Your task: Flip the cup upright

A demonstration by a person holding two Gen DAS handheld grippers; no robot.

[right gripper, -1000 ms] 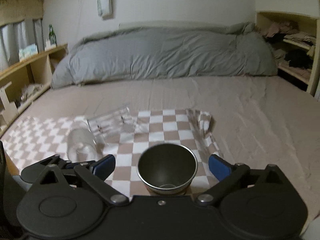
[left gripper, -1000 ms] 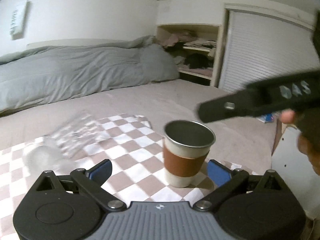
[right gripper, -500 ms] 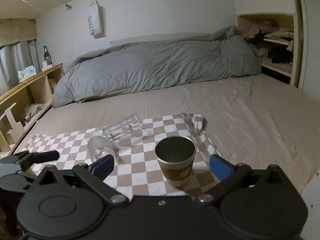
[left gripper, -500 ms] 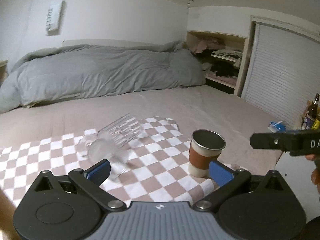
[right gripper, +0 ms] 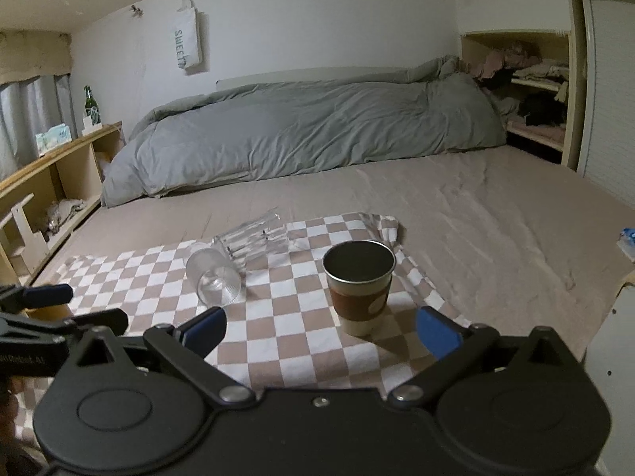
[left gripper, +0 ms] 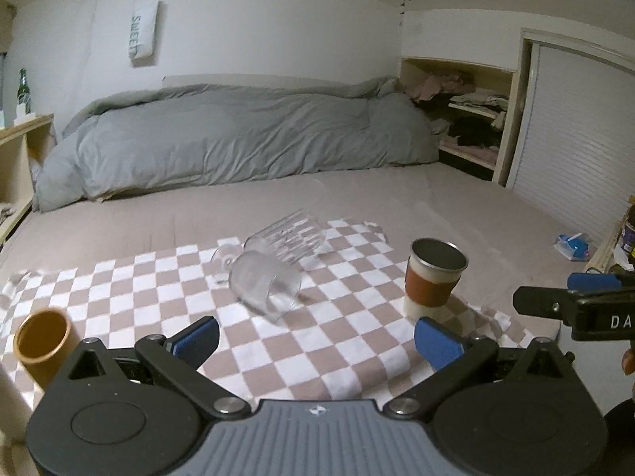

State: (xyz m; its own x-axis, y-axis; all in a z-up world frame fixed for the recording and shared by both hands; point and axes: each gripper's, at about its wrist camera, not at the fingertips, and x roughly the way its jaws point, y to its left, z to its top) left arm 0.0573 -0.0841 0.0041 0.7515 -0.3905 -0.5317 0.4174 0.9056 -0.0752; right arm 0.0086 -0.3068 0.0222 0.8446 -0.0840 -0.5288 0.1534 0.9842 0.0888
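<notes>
Cup (right gripper: 359,285) upright on checkered cloth (right gripper: 285,341), mouth up; both grippers spread, empty.

Dim, flat indoor light, apparently from overhead. Soft shadow cast toward the camera beneath the cup (right gripper: 360,285). Strong fisheye bending at the frame edges, black vignette in the corners. Slightly grainy; orange tube (left gripper: 43,344) a bit soft.

White walls (left gripper: 258,20), grey duvet (left gripper: 238,146) far across the bed, open shelves (right gripper: 528,91) far right, curtain (right gripper: 24,111) left
</notes>
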